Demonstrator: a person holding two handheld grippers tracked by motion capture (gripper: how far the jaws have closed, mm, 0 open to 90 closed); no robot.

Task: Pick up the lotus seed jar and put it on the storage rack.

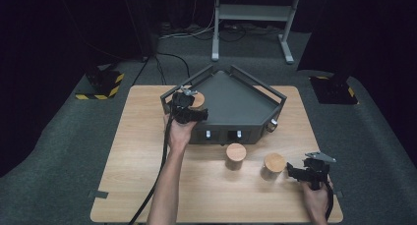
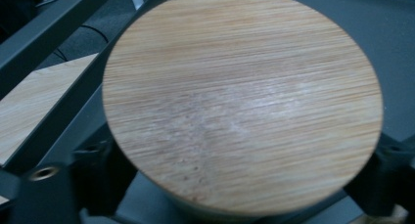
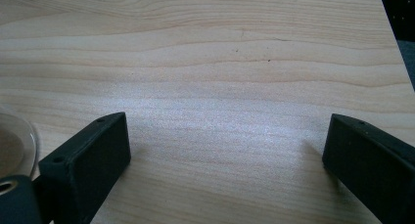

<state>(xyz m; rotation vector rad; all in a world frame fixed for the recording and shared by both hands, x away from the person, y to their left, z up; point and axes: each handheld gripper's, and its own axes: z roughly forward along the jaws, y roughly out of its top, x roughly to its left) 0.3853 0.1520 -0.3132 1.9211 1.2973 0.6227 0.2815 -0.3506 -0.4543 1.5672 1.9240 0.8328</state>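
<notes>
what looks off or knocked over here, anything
Nothing stands out. The jar at the left gripper sits upright on the grey tray, near its left rail. The two other jars stand upright on the table, lids on, nothing spilled.

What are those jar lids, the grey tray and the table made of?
The jar lids look like pale bamboo or wood: fine straight grain, matt finish. The jars below seem clear glass or plastic, judging by a see-through rim. The tray looks like dark grey painted metal, with thin straight rails. The table shows light wavy wood grain, perhaps a laminate.
</notes>
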